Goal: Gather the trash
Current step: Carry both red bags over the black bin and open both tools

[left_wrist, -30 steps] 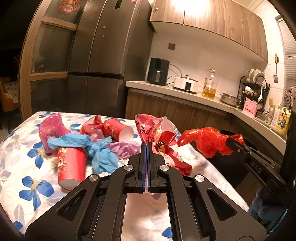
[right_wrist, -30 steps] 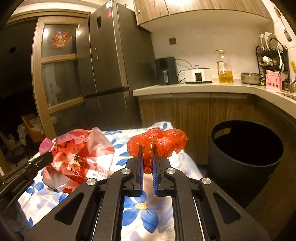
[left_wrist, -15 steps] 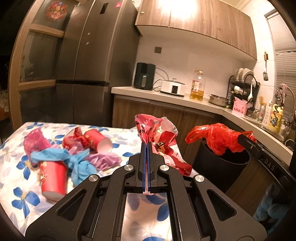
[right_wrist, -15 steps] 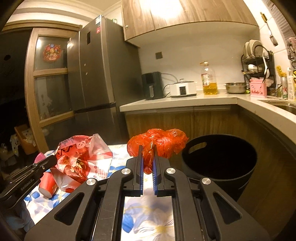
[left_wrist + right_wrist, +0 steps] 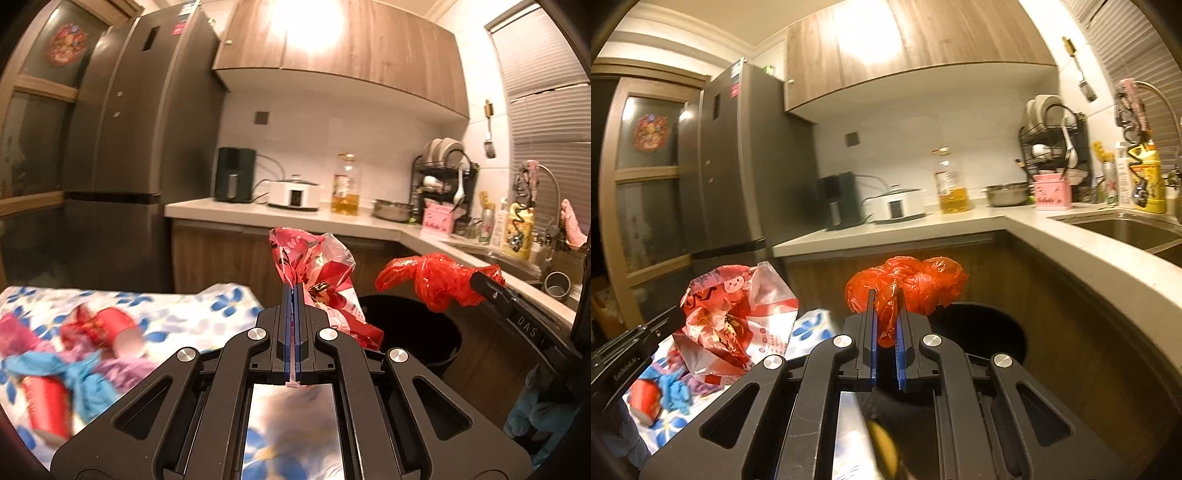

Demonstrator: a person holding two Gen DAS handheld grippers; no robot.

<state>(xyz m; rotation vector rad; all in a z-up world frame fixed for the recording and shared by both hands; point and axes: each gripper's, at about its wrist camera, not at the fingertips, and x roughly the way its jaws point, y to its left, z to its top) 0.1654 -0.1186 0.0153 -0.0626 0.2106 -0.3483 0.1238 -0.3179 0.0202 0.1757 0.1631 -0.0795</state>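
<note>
Two bags held aloft: left gripper (image 5: 294, 295) pinching printed bag (image 5: 317, 275), right gripper (image 5: 885, 314) clamped on red bag (image 5: 905, 284). Beyond jaws, black bin (image 5: 990, 332) — interior dark, partly hidden. Left of jaws, blurred cups (image 5: 110, 328) on floral tablecloth (image 5: 207, 306).

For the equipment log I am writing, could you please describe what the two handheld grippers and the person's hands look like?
Both the left gripper and the right gripper are matte black, with angular linkage arms, silver round bolts and blue-lined fingers. Seen from the other camera, each shows white lettering on its side; the right one reads "DAS". A mirror-like plate sits behind each pair of fingers. The right hand wears a blue glove.
</note>
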